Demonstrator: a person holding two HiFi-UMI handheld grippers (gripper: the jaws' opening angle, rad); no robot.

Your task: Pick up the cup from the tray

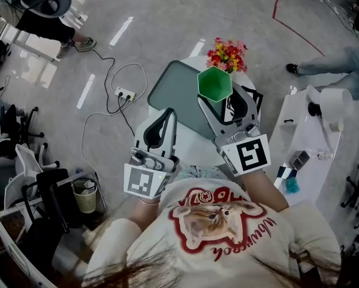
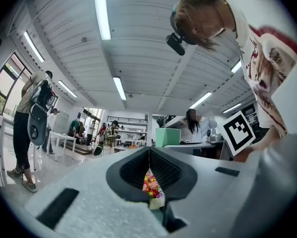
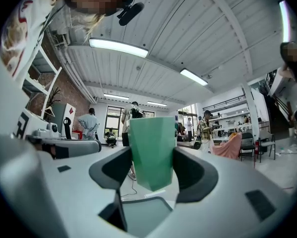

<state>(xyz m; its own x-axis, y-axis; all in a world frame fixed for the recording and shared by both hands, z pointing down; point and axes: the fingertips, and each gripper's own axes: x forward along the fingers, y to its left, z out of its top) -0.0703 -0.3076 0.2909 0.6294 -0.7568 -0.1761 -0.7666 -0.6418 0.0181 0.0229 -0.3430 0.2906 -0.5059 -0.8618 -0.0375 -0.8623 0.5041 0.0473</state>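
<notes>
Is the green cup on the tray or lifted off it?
Lifted: the right gripper clamps the cup upright, its base clear above the tray.

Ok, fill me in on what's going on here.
A person works two handheld grippers. The right gripper is shut on the green cup, holding it upright in the air above the grey-green tray. The left gripper is shut and empty, alongside. A bunch of flowers stands beyond the tray.
</notes>
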